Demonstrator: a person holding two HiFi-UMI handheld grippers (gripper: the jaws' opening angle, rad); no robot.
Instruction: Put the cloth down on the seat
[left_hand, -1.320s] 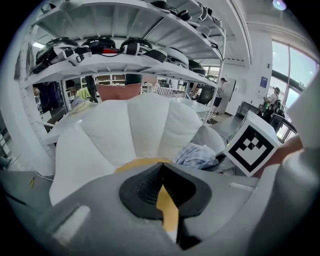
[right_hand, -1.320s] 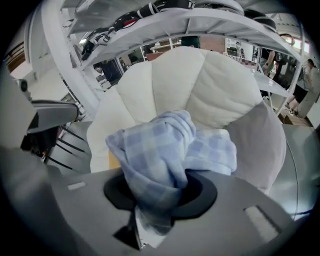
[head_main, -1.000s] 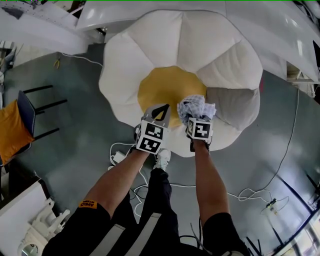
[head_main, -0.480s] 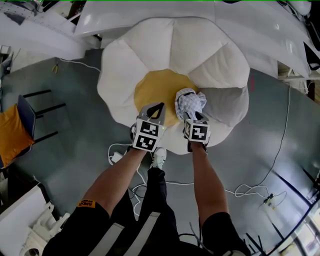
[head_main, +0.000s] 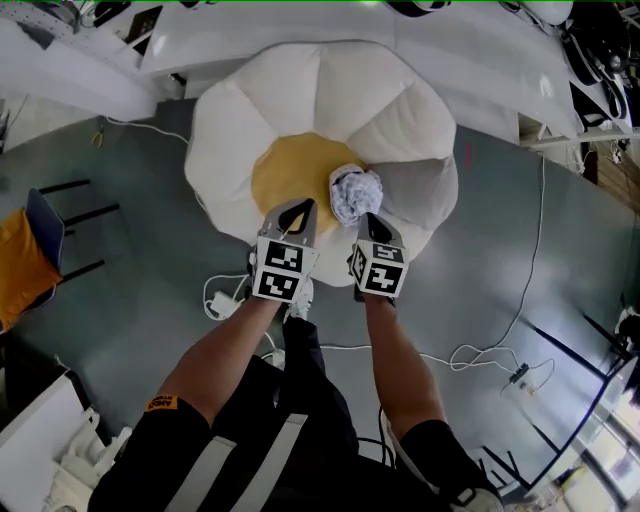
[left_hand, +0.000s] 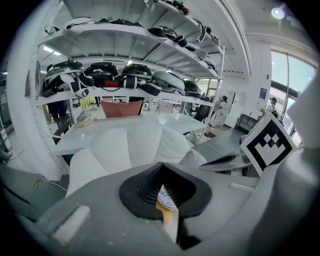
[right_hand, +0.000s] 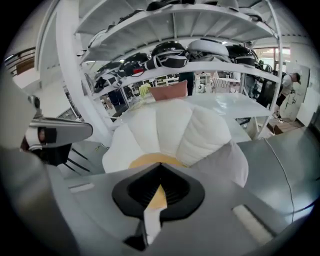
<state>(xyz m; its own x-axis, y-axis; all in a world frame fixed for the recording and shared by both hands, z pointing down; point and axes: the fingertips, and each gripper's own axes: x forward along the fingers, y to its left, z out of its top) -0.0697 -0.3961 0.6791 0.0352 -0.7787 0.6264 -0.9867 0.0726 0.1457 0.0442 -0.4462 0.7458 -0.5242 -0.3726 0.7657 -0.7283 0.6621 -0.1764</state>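
Note:
The seat (head_main: 300, 90) is a big flower-shaped cushion with white petals and a yellow centre (head_main: 285, 170). The crumpled white patterned cloth (head_main: 355, 192) lies on it, at the right edge of the yellow centre. My right gripper (head_main: 369, 222) sits just in front of the cloth, apart from it, shut and empty. My left gripper (head_main: 298, 208) hovers over the near edge of the yellow centre, also shut with nothing in it. The right gripper view shows its closed jaws (right_hand: 159, 179) pointing at the seat (right_hand: 175, 130). A sliver of cloth shows past the left gripper (left_hand: 161, 175).
A dark chair with an orange cushion (head_main: 20, 255) stands at the left. Cables (head_main: 470, 350) trail over the grey floor. White tables (head_main: 480, 40) border the seat at the back, under shelves of helmets (left_hand: 125, 75). My legs and a shoe (head_main: 300, 297) stand against the seat's near edge.
The cloth was in my right gripper over the seat; now it lies on the seat, let go. The right gripper has pulled back from it and closed.

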